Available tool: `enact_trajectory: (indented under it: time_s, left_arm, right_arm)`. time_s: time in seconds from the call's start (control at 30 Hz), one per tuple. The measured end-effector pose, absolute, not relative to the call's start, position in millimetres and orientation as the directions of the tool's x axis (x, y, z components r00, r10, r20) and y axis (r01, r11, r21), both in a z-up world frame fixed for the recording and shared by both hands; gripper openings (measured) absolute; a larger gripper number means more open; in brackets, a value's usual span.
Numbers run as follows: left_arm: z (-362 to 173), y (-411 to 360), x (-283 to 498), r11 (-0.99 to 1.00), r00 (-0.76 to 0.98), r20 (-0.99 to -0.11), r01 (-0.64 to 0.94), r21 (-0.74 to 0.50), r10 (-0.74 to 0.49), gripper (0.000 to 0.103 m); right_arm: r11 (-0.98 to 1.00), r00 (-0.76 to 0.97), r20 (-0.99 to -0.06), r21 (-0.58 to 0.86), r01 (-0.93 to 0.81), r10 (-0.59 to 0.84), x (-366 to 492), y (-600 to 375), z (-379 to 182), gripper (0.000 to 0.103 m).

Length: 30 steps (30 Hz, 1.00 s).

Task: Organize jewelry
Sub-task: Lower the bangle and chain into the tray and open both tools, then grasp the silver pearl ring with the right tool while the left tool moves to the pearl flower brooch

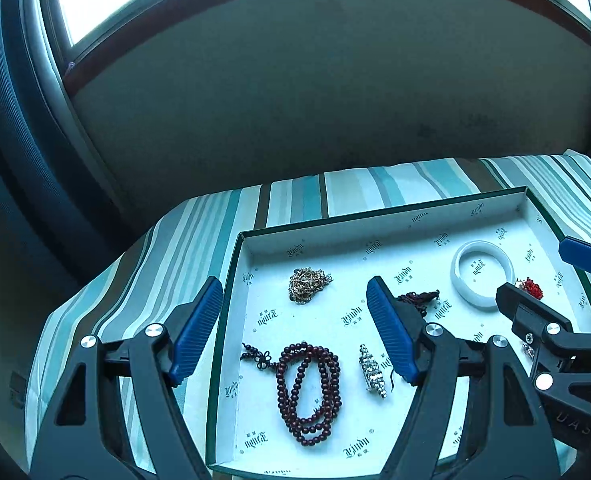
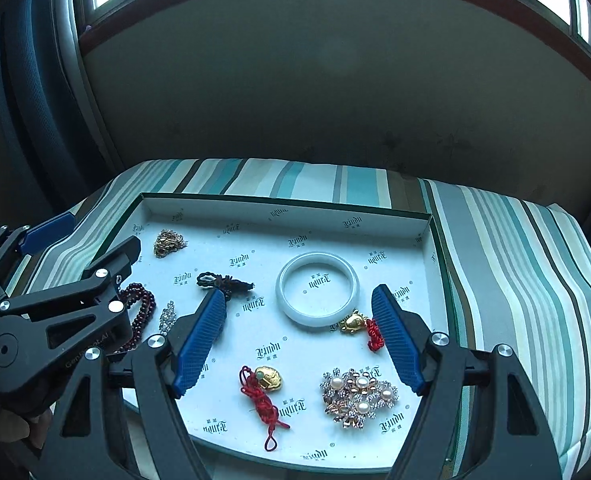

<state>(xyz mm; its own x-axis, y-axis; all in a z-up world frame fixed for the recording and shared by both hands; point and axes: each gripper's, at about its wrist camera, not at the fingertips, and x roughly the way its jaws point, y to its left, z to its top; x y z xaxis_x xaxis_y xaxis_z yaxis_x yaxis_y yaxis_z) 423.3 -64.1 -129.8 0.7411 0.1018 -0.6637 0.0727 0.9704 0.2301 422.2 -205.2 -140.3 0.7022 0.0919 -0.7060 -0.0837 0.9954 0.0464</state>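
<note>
I had the left gripper (image 1: 295, 330) spread wide and empty over the tray's (image 2: 287, 205) left edge, above the dark bead necklace (image 1: 309, 392) in its near left corner, with a gold chain heap (image 2: 169, 243) toward the far left corner. My right gripper (image 2: 299, 336) was equally agape, holding nothing, over the tray's middle, the white bangle (image 2: 317, 295) lying between its fingers. A red-corded gold charm (image 2: 265, 384) and a pearl brooch (image 2: 359, 396) lay by the near edge.
</note>
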Motion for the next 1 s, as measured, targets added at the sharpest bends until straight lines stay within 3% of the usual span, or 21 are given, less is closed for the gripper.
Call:
enact_trajectory:
  time_s: [0.33, 0.57, 1.0]
  left_arm:
    - [-125, -60, 339, 0.972, 0.744, -0.662, 0.081, 0.221, 0.089, 0.074]
    - [-147, -46, 281, 0.96, 0.708, -0.694, 0.086, 0.267, 0.129, 0.07]
    - [-173, -13, 236, 0.961, 0.639, -0.746, 0.04, 0.272, 0.185, 0.068]
  right_arm:
    - [0.993, 0.696, -0.709, 0.047, -0.113, 0.113, 344, -196, -141, 0.074]
    - [0.991, 0.635, -0.762, 0.072, -0.109, 0.125, 296, -198, -165, 0.053]
    - [0.981, 0.576, -0.806, 0.03, -0.192, 0.137, 273, -168, -197, 0.04]
